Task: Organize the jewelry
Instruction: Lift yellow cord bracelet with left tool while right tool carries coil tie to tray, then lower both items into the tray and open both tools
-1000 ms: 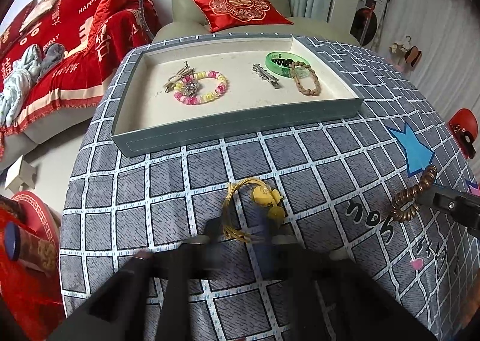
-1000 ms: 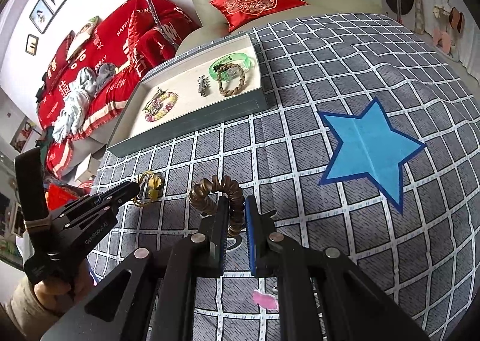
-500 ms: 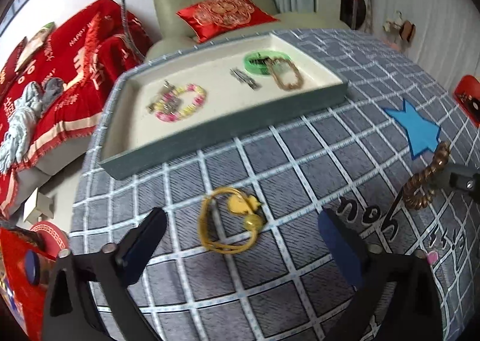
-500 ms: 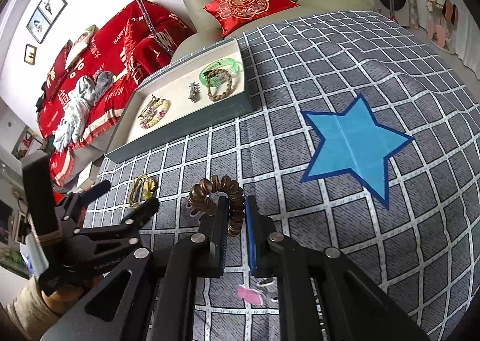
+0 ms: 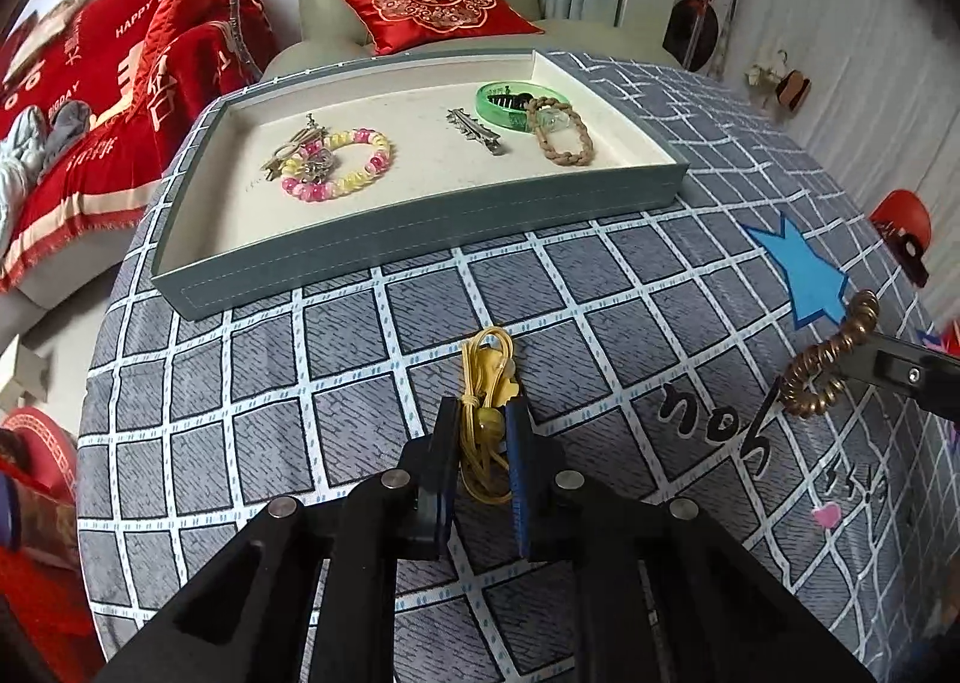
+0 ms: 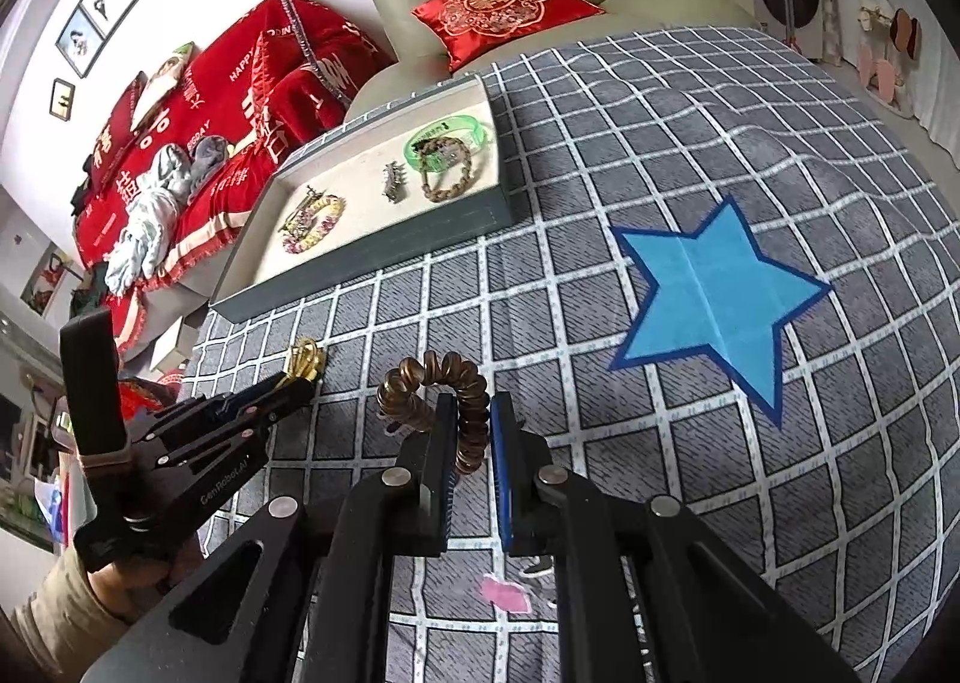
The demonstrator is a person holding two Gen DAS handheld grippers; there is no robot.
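A yellow cord bracelet (image 5: 486, 365) with a yellow charm lies on the checked tablecloth. My left gripper (image 5: 483, 413) has its jaws closing on it, and the pads squeeze the loop into a narrow strip. From the right wrist view the same left gripper (image 6: 300, 383) shows with the yellow bracelet (image 6: 306, 356) at its tips. My right gripper (image 6: 471, 401) is shut on a brown spiral hair tie (image 6: 432, 374), held just above the cloth. A grey tray (image 5: 420, 227) with a cream floor stands beyond.
The tray holds a pink-and-yellow bead bracelet (image 5: 348, 167), a silver clip (image 5: 474, 131), a green bangle (image 5: 510, 98) and a braided brown bracelet (image 5: 567, 137). A blue star (image 6: 708, 287) marks the cloth to the right. The table's edge drops off at left toward a red-covered sofa (image 5: 90, 101).
The left jaws, wide open around the yellow loop half a second ago, have come together on it and squashed it narrow. The right gripper and its hair tie have stayed put.
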